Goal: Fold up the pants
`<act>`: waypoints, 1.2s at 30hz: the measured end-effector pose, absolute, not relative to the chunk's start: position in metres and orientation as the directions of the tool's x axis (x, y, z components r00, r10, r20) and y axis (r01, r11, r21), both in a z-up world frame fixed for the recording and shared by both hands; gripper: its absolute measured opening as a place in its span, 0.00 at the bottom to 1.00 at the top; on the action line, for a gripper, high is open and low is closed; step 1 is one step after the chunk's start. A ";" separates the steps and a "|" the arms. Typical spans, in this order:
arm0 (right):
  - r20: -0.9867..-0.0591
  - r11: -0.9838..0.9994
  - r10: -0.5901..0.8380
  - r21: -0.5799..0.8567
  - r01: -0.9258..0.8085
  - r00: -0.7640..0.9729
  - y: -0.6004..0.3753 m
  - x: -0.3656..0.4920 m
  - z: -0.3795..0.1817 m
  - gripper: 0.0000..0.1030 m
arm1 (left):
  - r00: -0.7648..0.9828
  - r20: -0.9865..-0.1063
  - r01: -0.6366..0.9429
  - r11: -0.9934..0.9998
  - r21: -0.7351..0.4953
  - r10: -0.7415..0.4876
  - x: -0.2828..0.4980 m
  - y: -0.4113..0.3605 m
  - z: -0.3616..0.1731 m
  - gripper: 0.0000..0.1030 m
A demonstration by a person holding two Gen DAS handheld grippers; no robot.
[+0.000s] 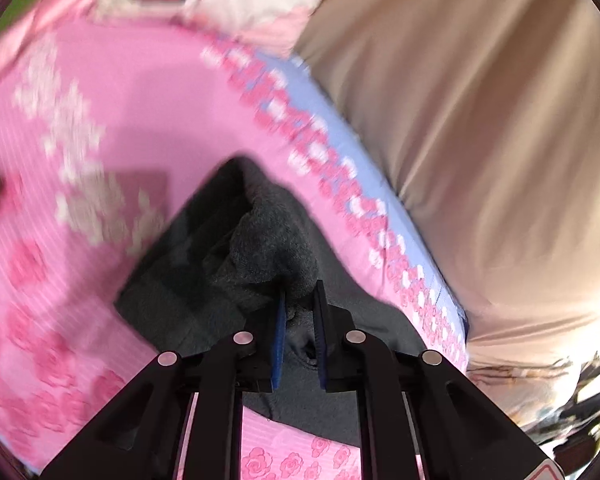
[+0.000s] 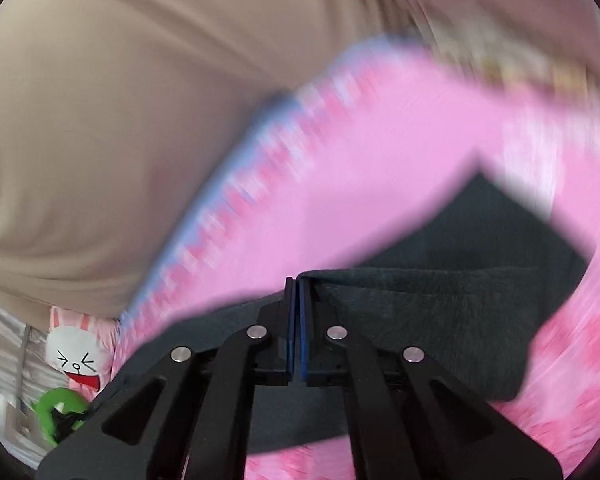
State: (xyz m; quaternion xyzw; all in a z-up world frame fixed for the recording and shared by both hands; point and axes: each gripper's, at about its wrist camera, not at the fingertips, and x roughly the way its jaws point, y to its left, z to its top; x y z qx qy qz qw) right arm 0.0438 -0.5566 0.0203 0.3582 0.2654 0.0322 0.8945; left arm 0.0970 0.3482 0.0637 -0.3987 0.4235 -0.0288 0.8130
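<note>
The dark grey pants (image 1: 204,280) lie on a pink floral bedsheet (image 1: 112,120). My left gripper (image 1: 300,292) is shut on a bunched fold of the pants and lifts it off the sheet. In the right wrist view my right gripper (image 2: 298,284) is shut on an edge of the pants (image 2: 440,312), which stretches to the right from the pads and hangs over the flat part below. Both views are blurred by motion.
The person's beige clothing (image 1: 480,120) fills the right of the left view and shows in the top left of the right view (image 2: 100,120). The sheet has a blue border (image 1: 340,120). A cartoon rabbit print (image 2: 76,360) and a green object (image 2: 56,408) sit at lower left.
</note>
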 end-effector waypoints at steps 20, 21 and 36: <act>-0.604 0.757 0.195 0.593 0.273 0.772 -0.594 -0.008 -0.048 0.66 | 0.620 -0.741 -0.363 0.743 -0.562 -0.258 0.042 0.369 0.025 0.77; -0.610 0.755 0.195 0.593 0.280 0.768 -0.593 -0.004 -0.050 0.66 | 0.612 -0.746 -0.380 0.729 -0.569 -0.263 0.046 0.371 0.022 0.77; -0.586 0.834 -0.025 0.434 0.340 0.810 -0.634 0.005 0.004 0.01 | 0.566 -0.810 -0.397 0.809 -0.433 -0.156 0.074 0.330 0.017 0.26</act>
